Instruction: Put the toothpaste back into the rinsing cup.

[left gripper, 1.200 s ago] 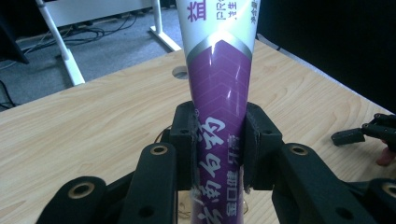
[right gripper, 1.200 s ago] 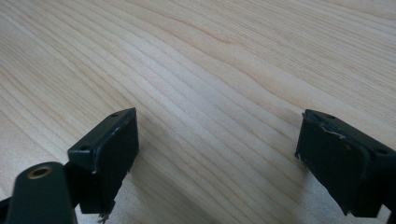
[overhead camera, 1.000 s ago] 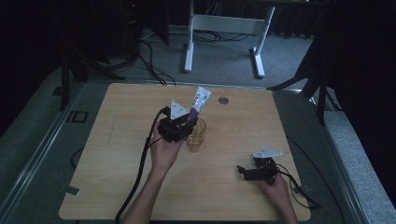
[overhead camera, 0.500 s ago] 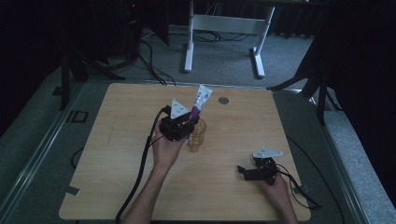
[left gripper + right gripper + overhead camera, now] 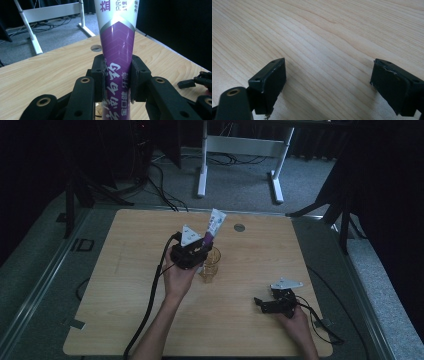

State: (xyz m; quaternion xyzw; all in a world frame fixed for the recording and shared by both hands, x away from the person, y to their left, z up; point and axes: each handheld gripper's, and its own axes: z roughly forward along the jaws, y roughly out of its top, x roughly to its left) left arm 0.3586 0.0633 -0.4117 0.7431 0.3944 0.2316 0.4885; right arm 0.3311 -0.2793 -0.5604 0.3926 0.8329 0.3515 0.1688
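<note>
Two claws are at work over the pale wooden desk [image 5: 125, 320], and the left claw [image 5: 191, 251] does the job in hand: it is clamped on a purple-and-white plastic tube [image 5: 212, 228], apparently toothpaste, held nearly upright above a small clear amber glass cup [image 5: 210, 265]. By my judgement the step is to stand the tube in the cup. To do it well, the tube's lower end should be centred over the cup's mouth and lowered straight, with the grip kept firm until the end rests inside; a release while the tube leans could tip the light cup.

In the left gripper view the tube [image 5: 117, 62] passes straight up between the two black pads, which press it from either side a little below the silver chevron. Its white upper part rises past the top of that view. Its lower end goes out of view below the pads, so I cannot tell if it has entered the cup.

The right claw [image 5: 272, 302] rests low at the desk's near right, well apart from the cup, spread wide with nothing between its pads [image 5: 272, 80].
</note>
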